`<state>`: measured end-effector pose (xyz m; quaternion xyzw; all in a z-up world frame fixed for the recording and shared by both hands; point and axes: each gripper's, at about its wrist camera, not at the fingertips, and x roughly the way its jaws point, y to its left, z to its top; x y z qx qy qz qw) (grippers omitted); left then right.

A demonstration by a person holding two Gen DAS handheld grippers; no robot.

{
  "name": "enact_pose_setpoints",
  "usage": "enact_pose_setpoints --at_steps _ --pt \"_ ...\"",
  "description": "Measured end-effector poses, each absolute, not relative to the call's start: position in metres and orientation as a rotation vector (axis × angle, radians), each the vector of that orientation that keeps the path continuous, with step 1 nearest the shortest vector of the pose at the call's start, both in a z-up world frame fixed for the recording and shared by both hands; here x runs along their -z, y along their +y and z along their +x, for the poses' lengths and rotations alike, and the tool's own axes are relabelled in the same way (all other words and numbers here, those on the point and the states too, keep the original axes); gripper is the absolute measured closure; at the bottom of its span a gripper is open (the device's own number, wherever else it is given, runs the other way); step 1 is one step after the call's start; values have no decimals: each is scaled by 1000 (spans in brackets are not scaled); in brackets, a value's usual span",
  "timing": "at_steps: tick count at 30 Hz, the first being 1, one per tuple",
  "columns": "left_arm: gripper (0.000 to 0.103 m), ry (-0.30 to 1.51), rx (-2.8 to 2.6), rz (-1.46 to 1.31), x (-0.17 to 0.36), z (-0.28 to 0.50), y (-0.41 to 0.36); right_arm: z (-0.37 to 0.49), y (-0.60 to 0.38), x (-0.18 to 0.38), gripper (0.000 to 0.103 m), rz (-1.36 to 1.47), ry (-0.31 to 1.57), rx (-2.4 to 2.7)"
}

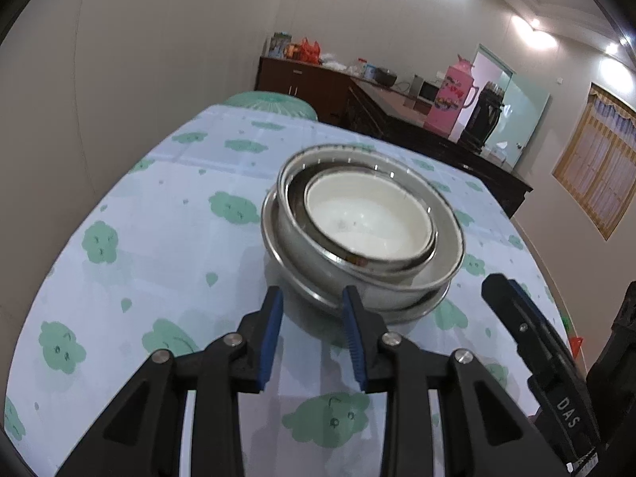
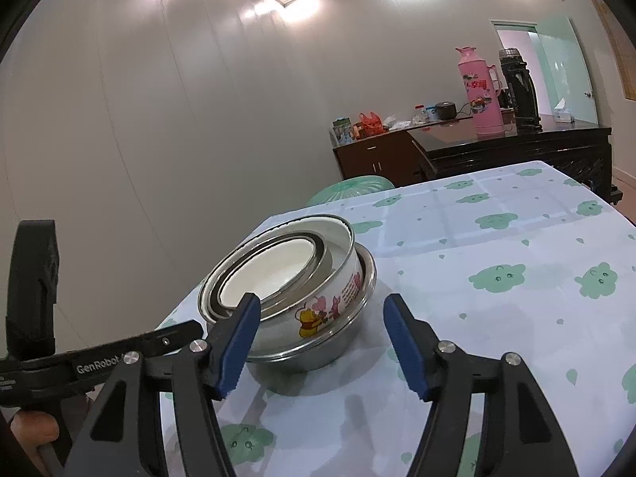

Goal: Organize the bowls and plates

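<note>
A nested stack sits on the surface [image 2: 497, 238], which is covered by a white cloth with green cloud prints: a small white-lined bowl [image 1: 369, 216] inside a larger cartoon-printed bowl [image 2: 318, 310], both resting in a shallow steel plate [image 2: 349, 338]. The left tool [image 1: 314, 338] hangs just before the stack's near rim, jaws parted and holding nothing. The right tool [image 2: 318, 342] is spread wide, one blue pad overlapping the stack's edge, gripping nothing. Beyond stand a green stool [image 2: 349, 189], a dark sideboard [image 2: 516, 151], a pink thermos [image 2: 479, 91] and a black flask [image 2: 522, 91].
</note>
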<state>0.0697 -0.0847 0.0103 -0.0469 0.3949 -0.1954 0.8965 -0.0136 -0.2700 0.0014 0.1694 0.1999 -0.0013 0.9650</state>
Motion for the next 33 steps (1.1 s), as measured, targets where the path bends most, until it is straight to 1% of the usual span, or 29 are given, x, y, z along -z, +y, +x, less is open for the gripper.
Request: enact_pose_setpoints --at_steps 1,3,5,6,8,9,10,11,13,16,22,27,29,30,31,33 --pt "72 828 400 -89 -8 69 -86 -14 -269 -1 36 340 410 2" --pt "64 830 392 -81 -7 68 -87 -14 -269 1 36 342 418 0" --pt "44 809 359 -62 -7 66 -86 -16 -269 1 36 342 419 -1" --pt "39 789 331 -49 -8 64 -85 -16 -268 1 36 341 416 2" --pt "22 726 274 -23 -11 59 -82 -18 -268 1 36 332 411 10" --pt "17 696 258 -18 -12 58 -80 -19 -267 1 33 329 410 10" --pt "7 665 248 -16 -13 56 -77 -20 -267 2 30 328 410 9" --pt "0 632 240 -16 -15 54 -75 -21 -266 1 29 328 406 10" --pt "0 545 225 -10 -18 49 -69 -25 -266 0 29 322 395 16" --pt "0 472 220 23 -20 50 -66 -31 -265 -3 28 309 369 31" --pt "0 484 237 17 -15 62 -61 -42 -263 -9 28 260 327 50" --pt "0 469 241 48 -13 59 -67 -65 -257 -19 27 110 210 137" --pt "0 455 242 47 -13 57 -67 -75 -257 -21 20 77 159 160" --pt "0 437 237 46 -14 54 -67 -79 -257 -22 13 67 133 170" --pt "0 425 232 47 -14 53 -67 -85 -257 -22 11 57 103 175" --pt "0 403 218 46 -15 50 -67 -89 -253 -22 10 37 76 159"
